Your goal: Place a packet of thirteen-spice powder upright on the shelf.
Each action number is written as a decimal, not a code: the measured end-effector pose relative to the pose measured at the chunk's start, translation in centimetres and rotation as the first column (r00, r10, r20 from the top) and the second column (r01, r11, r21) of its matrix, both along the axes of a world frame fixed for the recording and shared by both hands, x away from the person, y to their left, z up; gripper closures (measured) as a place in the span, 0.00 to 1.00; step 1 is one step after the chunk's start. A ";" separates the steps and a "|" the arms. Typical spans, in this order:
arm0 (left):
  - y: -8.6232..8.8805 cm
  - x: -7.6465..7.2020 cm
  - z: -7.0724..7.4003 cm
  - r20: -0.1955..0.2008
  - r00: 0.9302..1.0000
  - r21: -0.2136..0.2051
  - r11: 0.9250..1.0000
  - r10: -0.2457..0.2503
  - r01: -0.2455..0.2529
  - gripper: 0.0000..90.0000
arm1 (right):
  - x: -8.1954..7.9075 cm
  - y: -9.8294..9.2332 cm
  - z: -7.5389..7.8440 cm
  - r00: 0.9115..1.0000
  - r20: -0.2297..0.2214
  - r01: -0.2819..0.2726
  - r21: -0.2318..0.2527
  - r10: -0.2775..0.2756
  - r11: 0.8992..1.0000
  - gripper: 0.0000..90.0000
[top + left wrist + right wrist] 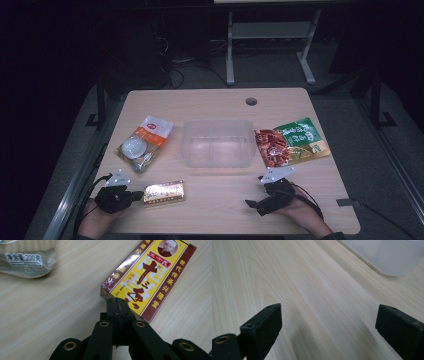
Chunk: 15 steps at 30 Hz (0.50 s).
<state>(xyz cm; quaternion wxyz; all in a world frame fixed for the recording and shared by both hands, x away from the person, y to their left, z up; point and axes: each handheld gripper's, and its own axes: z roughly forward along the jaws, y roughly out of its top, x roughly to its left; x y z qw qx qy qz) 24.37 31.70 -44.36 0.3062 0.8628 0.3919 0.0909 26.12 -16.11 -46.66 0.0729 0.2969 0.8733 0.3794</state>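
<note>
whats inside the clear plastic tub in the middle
Nothing that can be seen: the clear plastic tub looks empty, with the table showing through its floor. Its walls are see-through, so nothing inside is covered.

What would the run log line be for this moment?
left gripper: shut, tips at yellow box | right gripper: open, nothing between jaws | clear bin: holds nothing

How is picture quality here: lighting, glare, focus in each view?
High view: dim, surroundings nearly black, only the table lit; glare washes out print on the yellow box. Left gripper view: bright, box lettering sharp, shut left gripper and the clear bag slightly soft. Right gripper view: even light, wood grain crisp, open right gripper casts a soft shadow, plastic tub blurred.
</note>
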 end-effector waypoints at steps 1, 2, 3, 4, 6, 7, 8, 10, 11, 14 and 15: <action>-0.2 0.0 0.0 -0.004 1.000 -0.003 1.000 -0.003 0.003 1.00 | 0.0 0.0 0.0 1.000 0.000 0.000 0.000 0.000 1.000 0.07; -0.4 0.0 0.0 -0.005 1.000 -0.005 1.000 -0.013 0.013 1.00 | 0.0 0.0 0.0 1.000 -0.001 0.000 0.000 0.000 1.000 0.07; -0.6 0.1 -0.1 -0.004 1.000 -0.010 1.000 -0.021 0.021 1.00 | 0.0 0.0 0.0 1.000 -0.001 0.000 -0.001 0.000 1.000 0.07; -0.9 0.1 -0.1 -0.004 1.000 -0.013 0.999 -0.029 0.029 1.00 | 0.0 0.0 0.0 1.000 0.000 0.000 -0.001 0.000 1.000 0.07; -1.5 0.1 -0.1 -0.007 0.999 -0.020 0.999 -0.047 0.047 1.00 | 0.0 0.0 0.0 1.000 -0.001 0.001 -0.001 -0.001 1.000 0.07; -1.9 0.2 -0.2 -0.008 0.998 -0.023 0.998 -0.055 0.055 1.00 | 0.0 0.0 0.0 1.000 0.000 0.000 -0.001 0.000 1.000 0.07; -2.2 0.3 -0.2 -0.007 0.998 -0.021 0.998 -0.064 0.064 1.00 | 0.0 0.0 0.0 1.000 -0.001 0.001 -0.001 -0.001 1.000 0.07; -3.0 0.6 -0.2 -0.008 0.996 -0.016 0.996 -0.088 0.088 1.00 | 0.0 0.0 0.0 1.000 -0.002 0.000 -0.001 0.000 1.000 0.07; -3.4 0.7 -0.3 -0.011 0.995 -0.012 0.995 -0.099 0.099 1.00 | 0.0 0.0 0.0 1.000 -0.002 0.000 -0.001 0.000 1.000 0.07; -4.6 1.1 -0.5 -0.018 0.990 -0.006 0.990 -0.140 0.140 1.00 | 0.0 0.0 0.0 1.000 -0.001 -0.001 -0.002 0.001 1.000 0.07; -5.0 1.3 -0.5 -0.018 0.988 -0.011 0.989 -0.151 0.151 1.00 | 0.0 0.0 0.0 1.000 -0.002 -0.001 -0.002 0.001 1.000 0.07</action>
